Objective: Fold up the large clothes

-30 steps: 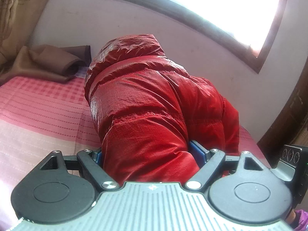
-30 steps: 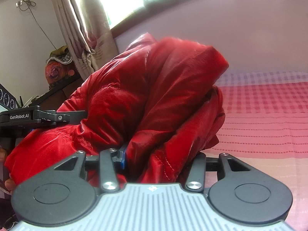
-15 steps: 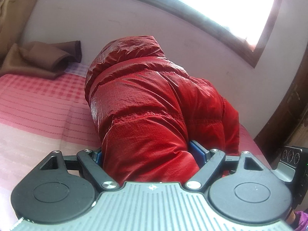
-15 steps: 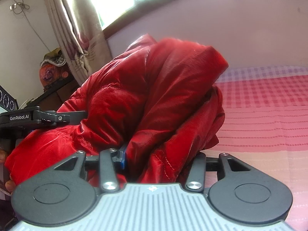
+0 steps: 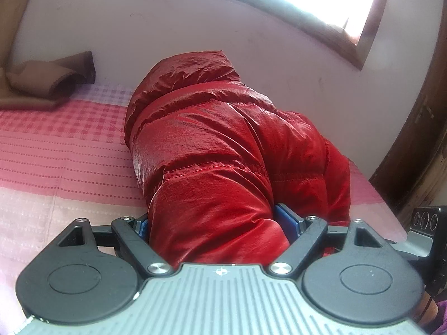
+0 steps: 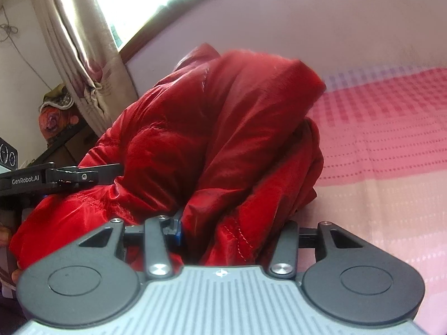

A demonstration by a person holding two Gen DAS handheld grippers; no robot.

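Note:
A shiny red puffer jacket (image 5: 223, 139) lies bunched in a thick roll on the pink bed. My left gripper (image 5: 213, 220) is shut on the near end of the roll, its blue pads (image 5: 285, 217) pressing both sides of the wide bundle. My right gripper (image 6: 232, 229) is shut on a folded edge of the same jacket (image 6: 223, 128); one blue pad (image 6: 176, 227) shows and the other is hidden by fabric. In the right wrist view the left gripper (image 6: 69, 177) reaches into the jacket from the left.
The bed wears a pink checked sheet (image 5: 69, 153), which stretches away bare on the right (image 6: 391, 153). A brown cloth (image 5: 47, 81) lies at the back by the wall. A curtain (image 6: 78, 42) and a dark wooden frame (image 5: 419, 139) border the bed.
The right wrist view has tilted and shifted slightly, the jacket fold moving with the gripper. The left view has barely shifted. Both grips are unchanged.

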